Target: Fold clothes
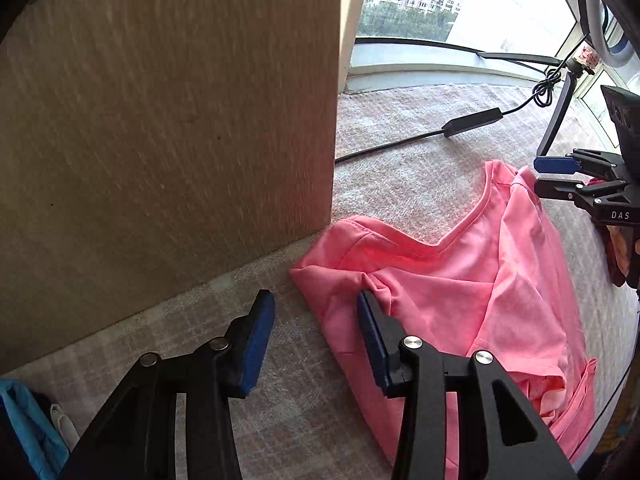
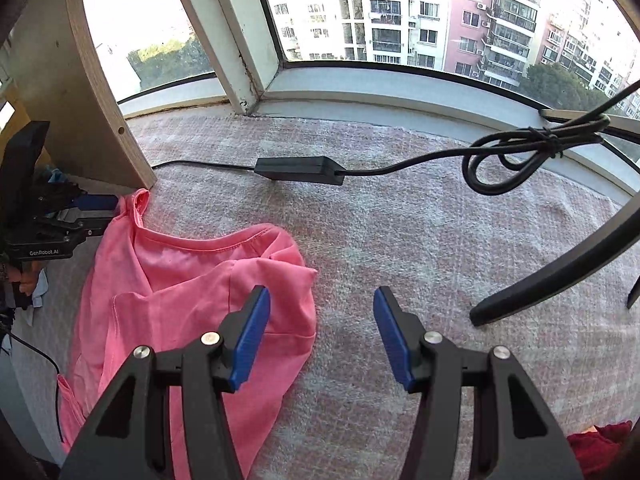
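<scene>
A pink T-shirt (image 1: pixel 460 280) lies partly folded on a pale checked cloth surface (image 1: pixel 400 120); it also shows in the right wrist view (image 2: pixel 180 280). My left gripper (image 1: pixel 316 316) is open over the shirt's left shoulder edge, its right finger (image 1: pixel 372 332) touching the fabric. My right gripper (image 2: pixel 322 316) is open at the shirt's right edge, its left finger (image 2: pixel 252 332) above the sleeve and its right finger over bare cloth. Each gripper shows in the other's view, the right one (image 1: pixel 556 176) at the shirt's far shoulder and the left one (image 2: pixel 96 212) at the far collar.
A wooden panel (image 1: pixel 168 120) stands close on the left. A black power adapter (image 2: pixel 300 170) with a coiled cable (image 2: pixel 532 152) lies near the window. A black stand leg (image 2: pixel 560 272) rests at right. Blue cloth (image 1: pixel 24 420) lies at lower left, red cloth (image 2: pixel 600 448) at lower right.
</scene>
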`<state>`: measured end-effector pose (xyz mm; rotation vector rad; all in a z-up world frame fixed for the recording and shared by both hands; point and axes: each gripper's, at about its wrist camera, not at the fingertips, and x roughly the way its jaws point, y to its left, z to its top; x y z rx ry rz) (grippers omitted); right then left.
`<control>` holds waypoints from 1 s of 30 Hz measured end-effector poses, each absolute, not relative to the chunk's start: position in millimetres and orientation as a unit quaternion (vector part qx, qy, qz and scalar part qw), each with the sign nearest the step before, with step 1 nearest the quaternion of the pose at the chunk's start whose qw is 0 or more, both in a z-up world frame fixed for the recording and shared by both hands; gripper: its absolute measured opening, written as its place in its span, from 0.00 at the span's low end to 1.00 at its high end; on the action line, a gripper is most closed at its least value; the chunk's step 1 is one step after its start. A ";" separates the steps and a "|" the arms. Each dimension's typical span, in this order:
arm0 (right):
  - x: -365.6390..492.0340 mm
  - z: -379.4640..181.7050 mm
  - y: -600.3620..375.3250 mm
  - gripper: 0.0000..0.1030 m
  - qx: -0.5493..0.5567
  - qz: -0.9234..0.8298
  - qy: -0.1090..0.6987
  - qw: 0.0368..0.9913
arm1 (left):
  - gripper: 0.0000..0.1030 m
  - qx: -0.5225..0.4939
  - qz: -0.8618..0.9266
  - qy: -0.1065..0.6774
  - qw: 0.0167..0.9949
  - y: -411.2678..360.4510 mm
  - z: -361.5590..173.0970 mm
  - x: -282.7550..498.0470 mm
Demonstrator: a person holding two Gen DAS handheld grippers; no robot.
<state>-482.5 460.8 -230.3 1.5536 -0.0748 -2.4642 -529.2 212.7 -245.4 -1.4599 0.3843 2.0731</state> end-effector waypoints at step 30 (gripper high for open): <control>-466.2 -178.1 455.8 0.04 0.488 -0.850 -0.069 0.186 | 0.03 -0.474 0.789 0.140 0.365 207.4 -187.5 -474.2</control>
